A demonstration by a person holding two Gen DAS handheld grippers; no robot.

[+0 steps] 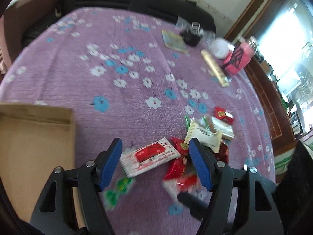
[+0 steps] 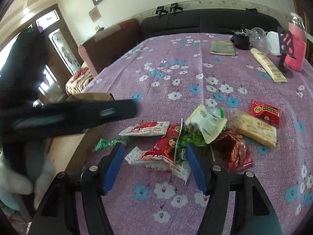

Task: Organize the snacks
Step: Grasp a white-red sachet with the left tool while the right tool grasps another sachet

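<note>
A heap of wrapped snacks lies on the purple flowered tablecloth (image 2: pixel 156 62). In the left wrist view my left gripper (image 1: pixel 155 144) is open above a white-and-red packet (image 1: pixel 151 157), with a red packet (image 1: pixel 177 166), a white packet (image 1: pixel 203 135) and a green candy (image 1: pixel 117 191) around it. A cardboard box (image 1: pixel 33 145) lies to the left. In the right wrist view my right gripper (image 2: pixel 154 146) is open over a white-and-red packet (image 2: pixel 158 161) and a green wrapper (image 2: pixel 187 139). The blurred left gripper (image 2: pixel 82 113) crosses above the box (image 2: pixel 78 137).
At the far right stand a pink box (image 2: pixel 295 54), a cream tube (image 2: pixel 268 64), a black pot (image 2: pixel 241 39), a booklet (image 2: pixel 223 48) and a white container (image 2: pixel 273 41). A black sofa (image 2: pixel 205 21) runs behind the table. A yellow bar (image 2: pixel 254 128) and a dark red packet (image 2: pixel 234 150) lie right.
</note>
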